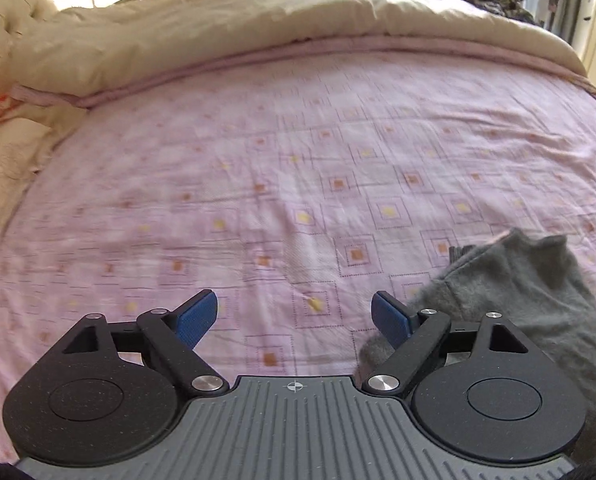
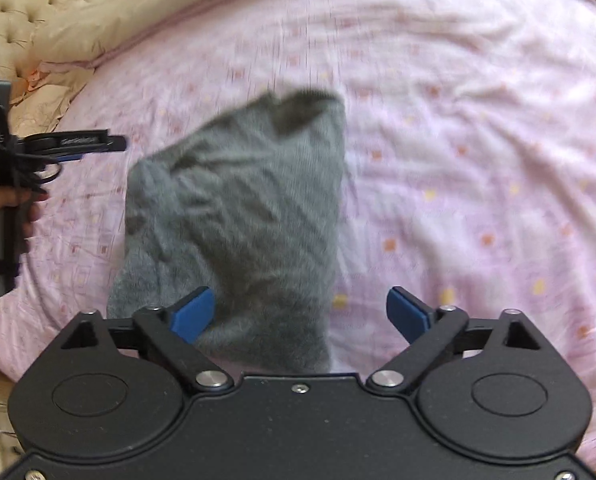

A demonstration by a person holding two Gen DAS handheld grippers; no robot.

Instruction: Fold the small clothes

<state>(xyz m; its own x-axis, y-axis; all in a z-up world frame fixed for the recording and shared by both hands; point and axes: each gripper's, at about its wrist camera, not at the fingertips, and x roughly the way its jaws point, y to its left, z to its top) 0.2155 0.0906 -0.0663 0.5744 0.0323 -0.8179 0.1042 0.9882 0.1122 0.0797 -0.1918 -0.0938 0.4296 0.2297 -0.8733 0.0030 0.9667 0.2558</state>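
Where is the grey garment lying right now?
The grey garment lies on the pink patterned bedsheet, straight ahead of the open right gripper in the right wrist view. In the left wrist view it sits at lower right, beside the open left gripper.

Black left gripper (image 1: 293,318) and right gripper (image 2: 301,312), blue pads (image 1: 195,318).

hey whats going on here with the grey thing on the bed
A person is working over a bed with a pink patterned sheet, holding a hand-held gripper in each hand. A small grey garment lies on the sheet, looking partly folded or bunched. The right hand-held gripper is open just above its near edge, gripping nothing. The left hand-held gripper is also open and empty, off to the garment's left. The picture is blurred.
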